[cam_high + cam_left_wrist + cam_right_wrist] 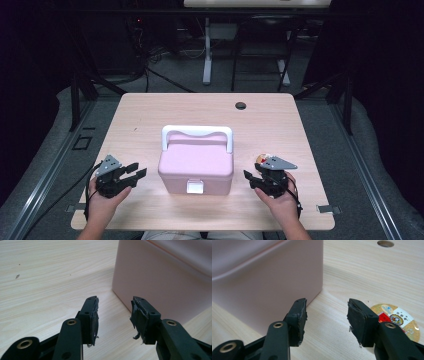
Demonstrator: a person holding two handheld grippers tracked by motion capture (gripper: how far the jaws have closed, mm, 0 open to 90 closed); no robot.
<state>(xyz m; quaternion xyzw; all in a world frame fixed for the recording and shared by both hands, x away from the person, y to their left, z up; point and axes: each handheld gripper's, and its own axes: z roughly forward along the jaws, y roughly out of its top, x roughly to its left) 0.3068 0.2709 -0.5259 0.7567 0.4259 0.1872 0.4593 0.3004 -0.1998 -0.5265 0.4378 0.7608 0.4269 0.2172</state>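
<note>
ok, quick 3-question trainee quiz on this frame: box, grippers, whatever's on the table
1. True or false: the left gripper is closed on the pink box.
2. The white latch on the box faces: A) the person, B) the far table edge, C) the right gripper.
3. What lies flat on the table by the right gripper?

Key:
1. False. Its jaws stand apart with nothing between them, beside the box.
2. A.
3. A round printed disc, gold-rimmed with red in the middle.
</note>
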